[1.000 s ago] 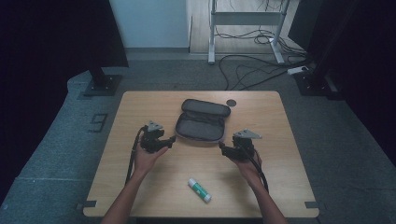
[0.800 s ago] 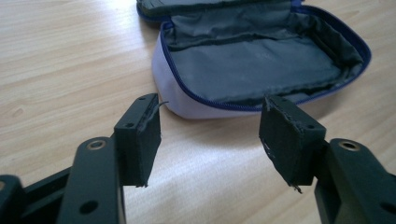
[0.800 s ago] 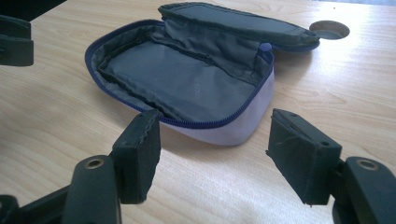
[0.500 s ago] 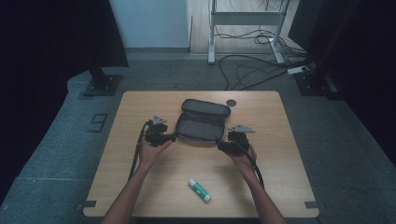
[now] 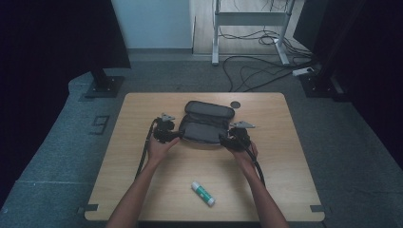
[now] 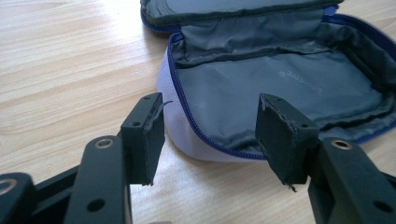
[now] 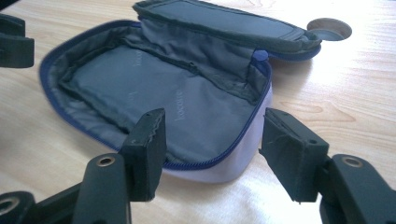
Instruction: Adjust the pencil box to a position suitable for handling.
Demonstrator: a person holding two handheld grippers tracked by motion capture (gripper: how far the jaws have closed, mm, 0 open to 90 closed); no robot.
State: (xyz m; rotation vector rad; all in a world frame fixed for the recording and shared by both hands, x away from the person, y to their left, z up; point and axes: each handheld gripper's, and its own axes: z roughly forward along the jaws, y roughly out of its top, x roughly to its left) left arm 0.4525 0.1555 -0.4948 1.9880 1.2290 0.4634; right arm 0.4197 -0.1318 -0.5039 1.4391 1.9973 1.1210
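- The unzipped pencil case lies open mid-worktop, likely ready for filling.
- The left tool and right tool, jaws spread, flank its ends.
- A glue stick waits nearer the person.

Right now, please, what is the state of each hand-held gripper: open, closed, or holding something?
Left hand-held gripper: open, holding nothing, jaws astride the open pouch's near corner.
Right hand-held gripper: open, holding nothing, at the pouch's other corner.

Both forearms are reaching forward from the near edge. The left gripper and right gripper are pointing inward at each other, jaws spread wide.
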